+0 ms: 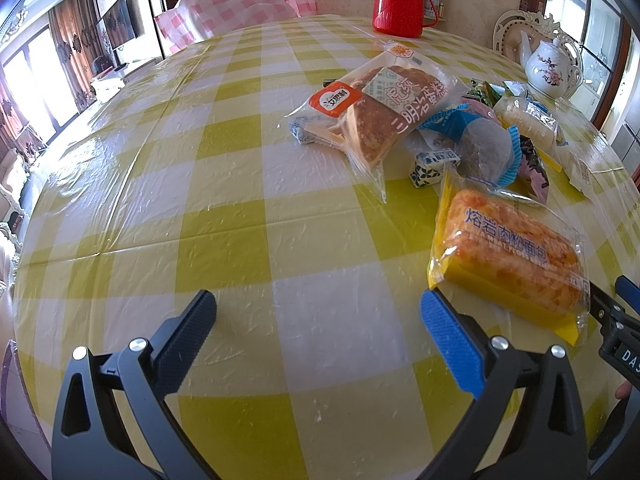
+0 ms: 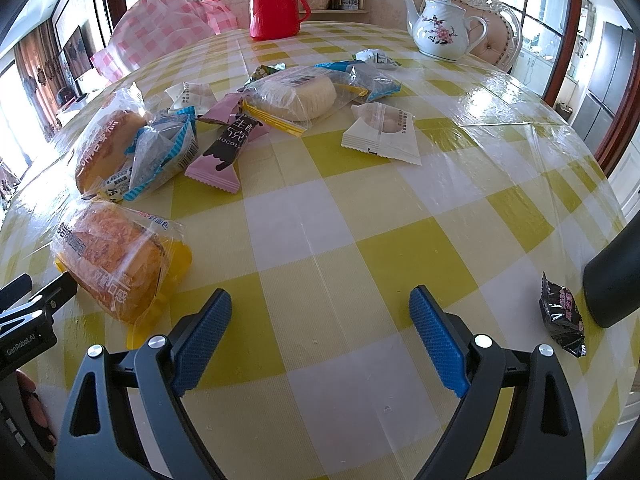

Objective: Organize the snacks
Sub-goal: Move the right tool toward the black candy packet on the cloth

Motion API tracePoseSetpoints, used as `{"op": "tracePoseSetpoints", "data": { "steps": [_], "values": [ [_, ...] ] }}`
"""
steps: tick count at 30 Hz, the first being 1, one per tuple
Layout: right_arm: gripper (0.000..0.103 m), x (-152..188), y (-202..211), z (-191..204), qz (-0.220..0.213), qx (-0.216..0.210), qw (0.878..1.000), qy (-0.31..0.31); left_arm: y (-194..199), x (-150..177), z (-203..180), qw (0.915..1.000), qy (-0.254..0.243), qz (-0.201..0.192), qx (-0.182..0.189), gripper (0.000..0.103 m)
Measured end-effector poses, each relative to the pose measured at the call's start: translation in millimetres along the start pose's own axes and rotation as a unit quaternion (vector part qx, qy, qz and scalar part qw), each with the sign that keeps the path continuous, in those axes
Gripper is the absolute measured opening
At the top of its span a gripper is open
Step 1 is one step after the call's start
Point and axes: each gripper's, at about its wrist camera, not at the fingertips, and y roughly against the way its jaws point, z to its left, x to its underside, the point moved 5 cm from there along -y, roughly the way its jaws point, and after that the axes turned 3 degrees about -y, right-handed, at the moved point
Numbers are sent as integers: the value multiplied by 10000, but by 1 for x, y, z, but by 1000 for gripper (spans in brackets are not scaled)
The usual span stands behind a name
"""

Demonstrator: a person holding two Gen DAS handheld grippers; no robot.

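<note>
Both grippers empty, snacks scattered mid-table

The left gripper (image 1: pixel 318 312) and the right gripper (image 2: pixel 320 308) both hang wide open over the checked table (image 1: pixel 240 240). The pork floss bread (image 1: pixel 508 256) lies just right of the left one, long axis running toward the near edge, so I'd say left is nearer.

A red thermos (image 2: pixel 275 2) and a white floral teapot (image 2: pixel 440 26) stand at the far edge of the yellow-checked table (image 2: pixel 360 240).
</note>
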Motion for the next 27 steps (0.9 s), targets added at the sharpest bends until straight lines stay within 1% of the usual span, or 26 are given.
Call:
{"op": "tracePoseSetpoints", "data": {
  "steps": [4,5,7,10,12,14,16,18,20,22,23,24,25,27],
  "values": [
    [87,-1,-3,-1,10,-63,9999,97,0,0,0,10000,2,1,1,102],
    [87,0,-2,-2,47,-129,9997,190,0,0,0,10000,3,0,1,102],
    [87,1,4,-2,78,-391,9987,320,0,0,0,10000,3,0,4,102],
    [87,-3,25,-23,-299,-386,9986,222,0,0,0,10000,0,0,0,102],
    [87,-4,46,-37,-623,-455,9967,248,0,0,0,10000,0,0,0,102],
    [87,-3,63,-55,-846,-395,9954,212,0,0,0,10000,0,0,0,102],
    [86,2,70,-75,-924,-296,9951,205,0,0,0,10000,-6,6,8,102],
    [86,6,71,-96,-966,-169,9952,58,3,3,0,10000,35,13,33,102],
    [85,10,67,-114,-951,-159,9953,-105,9,7,4,9995,277,-62,156,102],
    [83,16,60,-123,-855,-196,9960,-148,16,12,12,9974,602,-170,352,102],
    [81,18,58,-126,-832,-198,9962,-145,22,17,13,9944,848,-277,567,102],
    [80,18,55,-129,-803,-202,9965,-149,25,19,10,9920,967,-358,728,102],
    [79,17,51,-131,-732,-251,9968,-202,30,21,5,9894,1020,-445,938,102],
    [77,15,47,-138,-713,-276,9966,-306,37,21,-7,9873,917,-500,1198,102]
  ]
}}
